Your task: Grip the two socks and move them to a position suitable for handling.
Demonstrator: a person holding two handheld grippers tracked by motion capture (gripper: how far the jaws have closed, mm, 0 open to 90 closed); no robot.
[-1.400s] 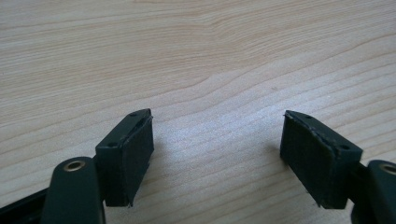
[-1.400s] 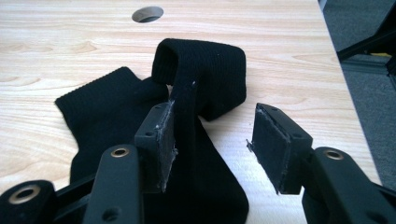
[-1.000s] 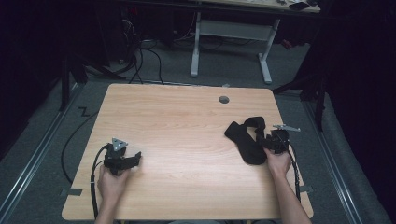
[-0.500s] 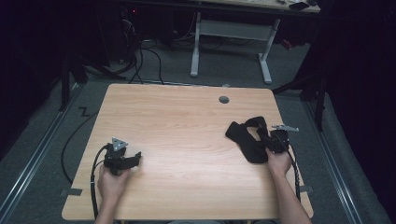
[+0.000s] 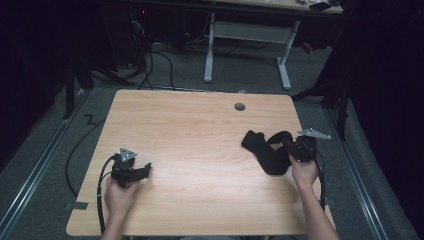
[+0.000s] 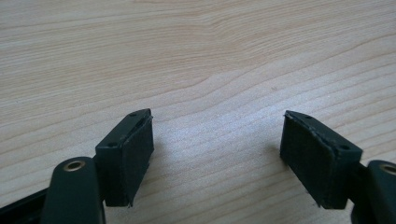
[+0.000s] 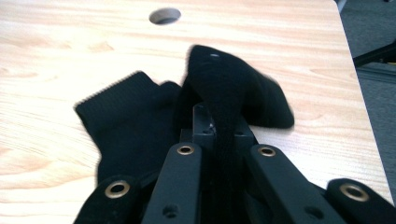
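The left gripper (image 5: pixel 145 169) is held low with its jaws spread wide apart. The right gripper (image 5: pixel 290 148) is clamped tight, its jaws having just been closing.

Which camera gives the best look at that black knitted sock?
The right gripper view: the black knitted sock is close, its ribbed cuff clear, one fold pinched in the right gripper. The high view shows it small and dark.

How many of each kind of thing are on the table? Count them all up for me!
Black socks: 2, a flat sock and a pinched sock, as far as the folds let me tell
Grippers: 2, the left gripper, open, and the right gripper, shut on the pinched sock
Round hole: 1
Total: 5
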